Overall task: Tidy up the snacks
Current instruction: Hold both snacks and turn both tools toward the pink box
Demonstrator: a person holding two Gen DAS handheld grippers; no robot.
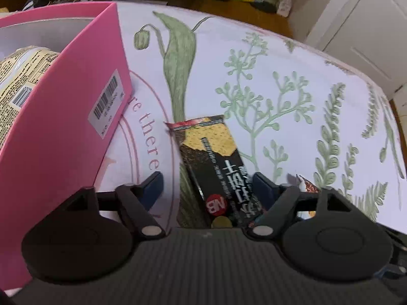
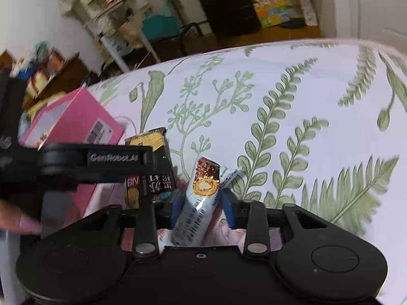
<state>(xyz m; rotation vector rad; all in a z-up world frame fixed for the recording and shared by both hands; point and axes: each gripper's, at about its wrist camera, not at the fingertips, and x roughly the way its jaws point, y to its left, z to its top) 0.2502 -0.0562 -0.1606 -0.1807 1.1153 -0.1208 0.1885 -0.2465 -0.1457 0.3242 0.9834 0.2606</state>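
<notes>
One pink box (image 1: 63,137) at far left, two snack bars, black bar (image 1: 216,167) between wide-apart left gripper (image 1: 207,185) jaws, white bar (image 2: 201,198) loosely between slightly parted right gripper (image 2: 202,203) jaws, leaf-print tablecloth (image 1: 292,89).

Lived-in home room, cluttered shelves (image 2: 114,17), suitcase (image 2: 226,2), floral tablecloth (image 2: 305,101)
</notes>
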